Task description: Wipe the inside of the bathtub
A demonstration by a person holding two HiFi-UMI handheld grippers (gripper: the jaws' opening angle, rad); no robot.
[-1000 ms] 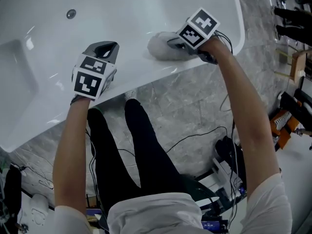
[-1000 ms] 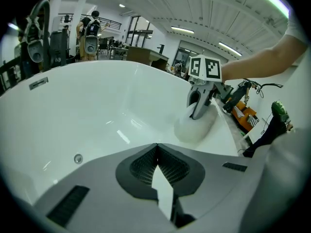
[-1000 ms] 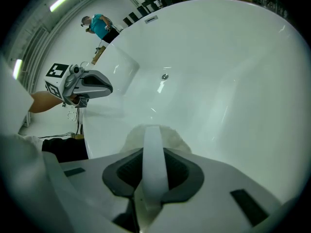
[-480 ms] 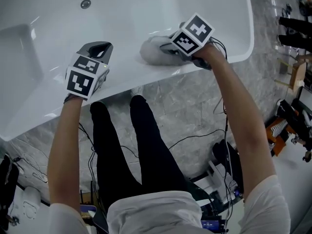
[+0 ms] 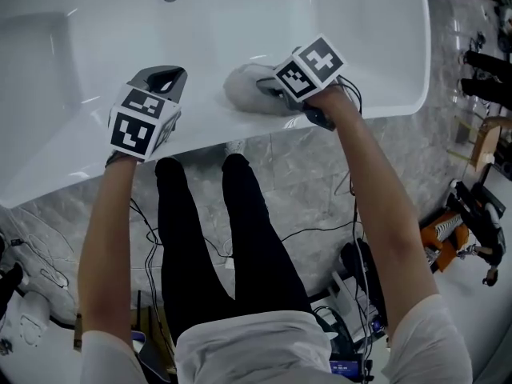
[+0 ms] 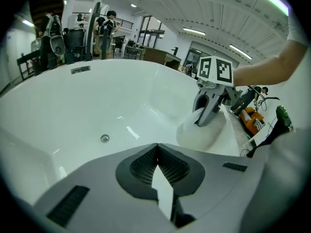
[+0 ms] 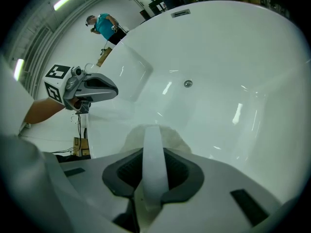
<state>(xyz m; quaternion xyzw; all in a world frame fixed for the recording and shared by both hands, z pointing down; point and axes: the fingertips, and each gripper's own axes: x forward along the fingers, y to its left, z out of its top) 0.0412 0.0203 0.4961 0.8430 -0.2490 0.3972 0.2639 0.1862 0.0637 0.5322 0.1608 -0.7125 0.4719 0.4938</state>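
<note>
The right gripper [image 5: 268, 88] clamps the cloth [image 5: 240, 86]; press it flat along the bathtub [image 5: 264, 22] wall (left gripper [image 5: 164, 77] closed, empty), overlapping strokes

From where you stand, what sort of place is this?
Likely a workshop or test hall, not a home bathroom. The white bathtub stands on a stone-look floor with loose cables. Beyond it are industrial ceiling strip lights and dark equipment.

White bathtub [image 5: 280, 22], grey cloth [image 5: 244, 90] on its near wall
</note>
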